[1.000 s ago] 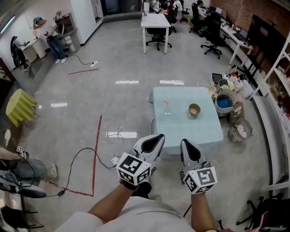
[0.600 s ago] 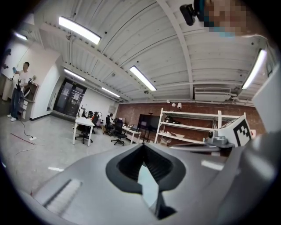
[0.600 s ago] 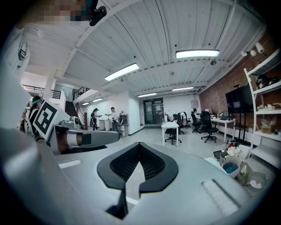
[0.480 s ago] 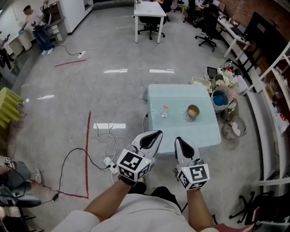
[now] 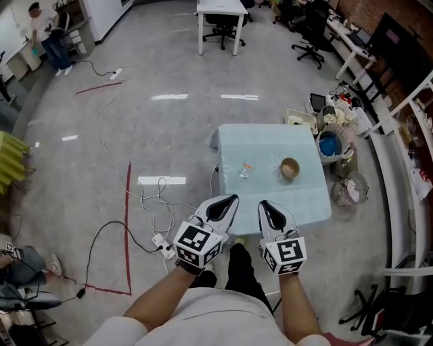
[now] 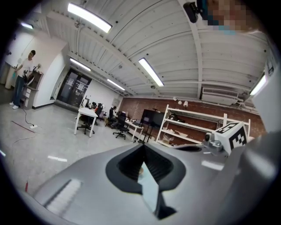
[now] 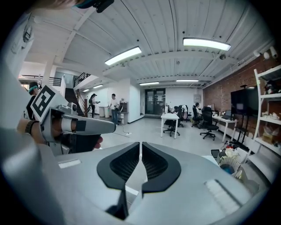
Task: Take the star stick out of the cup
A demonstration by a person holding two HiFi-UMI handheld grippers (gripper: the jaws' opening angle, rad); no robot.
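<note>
Left hand-held gripper and right hand-held gripper clenched empty, side by side, pointing toward the table

Perhaps wooden bowl on blue table, red floor tape, white desk

Both forearms are bare and extend forward, held low in front of the torso. The left gripper and right gripper sit side by side, close but apart, tips pointing forward. The jaws of each are closed together with nothing between them.
</note>
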